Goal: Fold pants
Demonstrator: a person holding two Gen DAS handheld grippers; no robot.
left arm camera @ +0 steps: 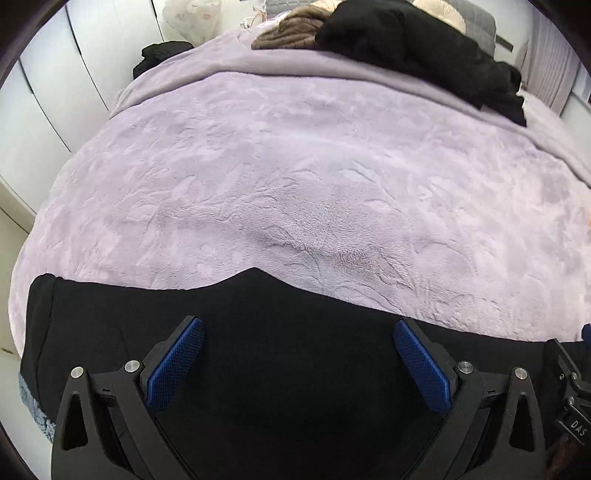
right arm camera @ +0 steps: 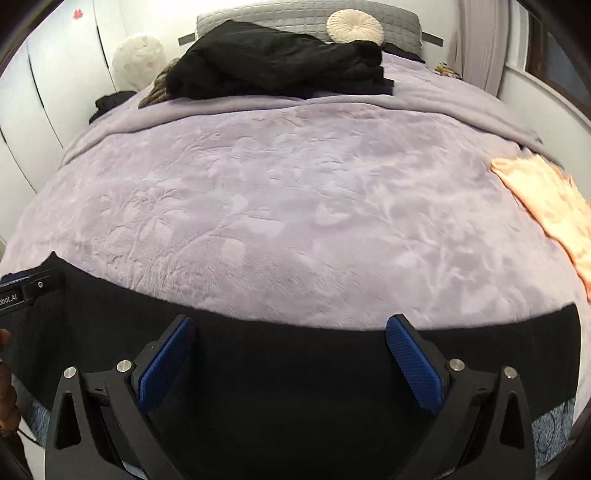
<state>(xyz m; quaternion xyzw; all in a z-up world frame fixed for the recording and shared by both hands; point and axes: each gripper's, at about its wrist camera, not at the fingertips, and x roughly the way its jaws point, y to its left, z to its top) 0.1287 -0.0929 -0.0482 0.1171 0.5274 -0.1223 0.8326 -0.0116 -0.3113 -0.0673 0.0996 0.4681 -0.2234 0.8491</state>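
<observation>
Black pants (left arm camera: 295,332) lie flat along the near edge of a bed with a lilac plush blanket (left arm camera: 295,177). They also show in the right wrist view (right arm camera: 295,354). My left gripper (left arm camera: 299,332) is open, its blue pads spread wide above the pants, holding nothing. My right gripper (right arm camera: 290,328) is open too, hovering over the pants near their far edge, empty. The left gripper's body (right arm camera: 26,288) shows at the left edge of the right wrist view.
A pile of black clothes (right arm camera: 280,70) lies at the head of the bed, with a brown garment (left arm camera: 288,33) beside it and a round cream cushion (right arm camera: 354,26). A peach cloth (right arm camera: 550,206) lies at the right. White wardrobes (left arm camera: 55,92) stand on the left.
</observation>
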